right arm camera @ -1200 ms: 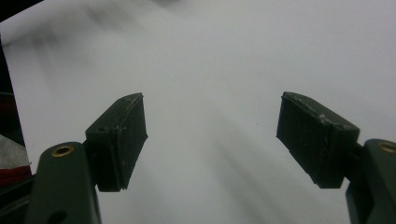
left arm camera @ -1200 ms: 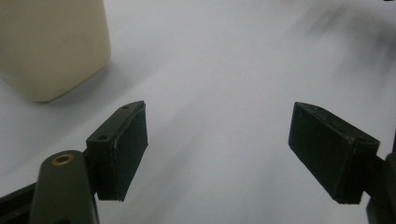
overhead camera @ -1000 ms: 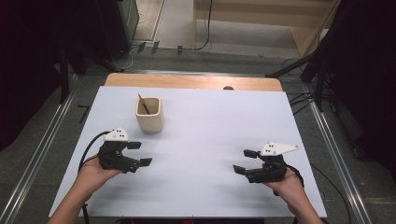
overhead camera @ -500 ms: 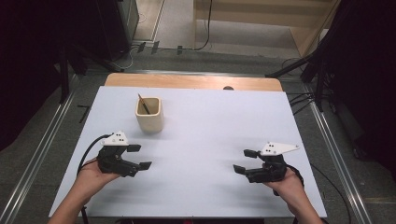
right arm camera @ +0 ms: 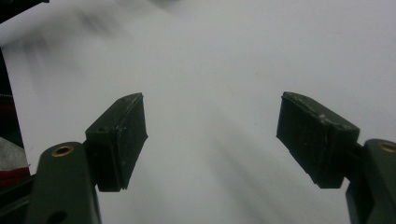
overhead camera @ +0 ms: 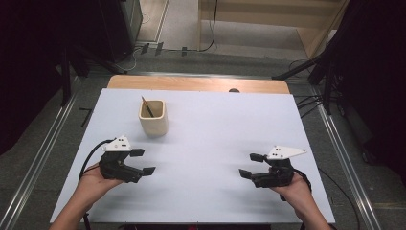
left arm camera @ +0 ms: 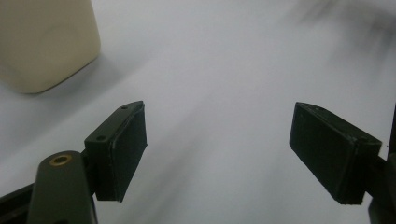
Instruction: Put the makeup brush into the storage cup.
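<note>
1. Currently the left tongs [overhead camera: 143, 162] rest low over the white table [overhead camera: 215, 143], jaws spread wide with nothing between them
2. Likewise the right tongs [overhead camera: 251, 165] sit near the table's right front, jaws apart and empty
3. Up ahead, the cream cup [overhead camera: 153, 117] stands upright just beyond the left tongs, apart from them, with a brown stick [overhead camera: 146, 106] leaning inside it

One cup [overhead camera: 153, 118] — one pencil [overhead camera: 146, 106].
</note>
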